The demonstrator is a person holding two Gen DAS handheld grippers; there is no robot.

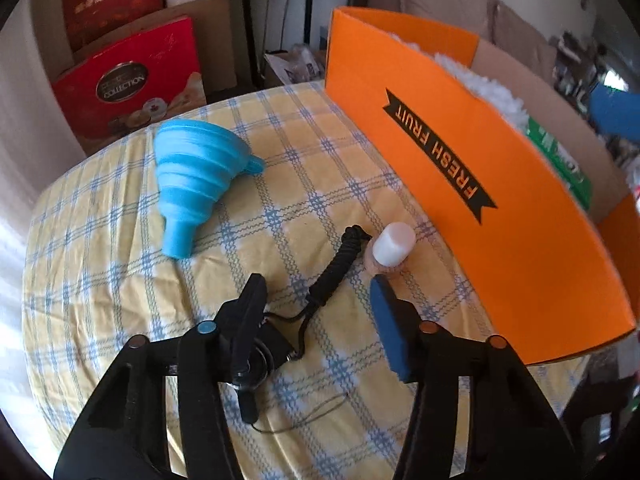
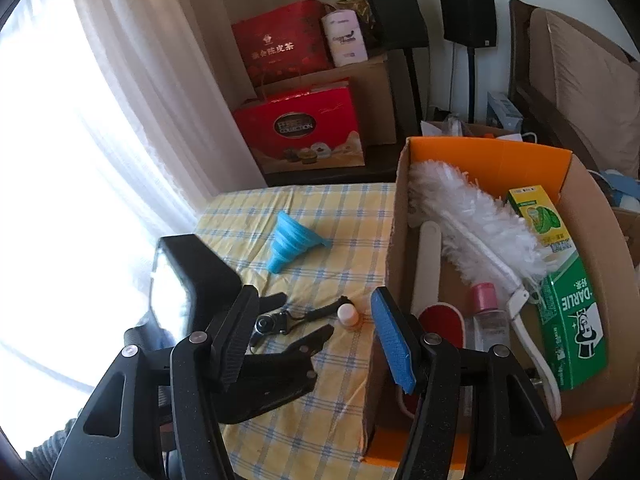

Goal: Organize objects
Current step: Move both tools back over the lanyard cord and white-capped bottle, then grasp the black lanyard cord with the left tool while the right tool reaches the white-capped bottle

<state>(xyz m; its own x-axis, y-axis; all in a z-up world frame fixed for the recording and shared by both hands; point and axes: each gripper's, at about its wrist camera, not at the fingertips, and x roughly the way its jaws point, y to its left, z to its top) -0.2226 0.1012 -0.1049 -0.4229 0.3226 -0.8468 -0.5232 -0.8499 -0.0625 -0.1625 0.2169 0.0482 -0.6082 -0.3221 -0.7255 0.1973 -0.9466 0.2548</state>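
Left wrist view: left gripper point(image 1: 320, 312) spread wide, clasping nothing, low over checked yellow surface point(image 1: 120, 300). Between its fingers, black lanyard with clip point(image 1: 340, 268); small white-capped bottle point(image 1: 390, 248) just beyond blue pad, close to orange box point(image 1: 520, 240) marked FRESH FRUIT on right. Blue funnel point(image 1: 192, 184) on its side, far left, well apart from bottle.

Right wrist view: right gripper point(image 2: 316, 332) likewise released, empty, poised near box edge. Left gripper point(image 2: 280, 360) lower left, by lanyard point(image 2: 280, 320) and bottle point(image 2: 347, 316). Inside box point(image 2: 404, 200): white duster point(image 2: 476, 224), green toothpaste carton point(image 2: 572, 312), pink-capped bottle point(image 2: 484, 312), red brush point(image 2: 440, 324). Funnel point(image 2: 290, 242) farther off on surface point(image 2: 340, 360).
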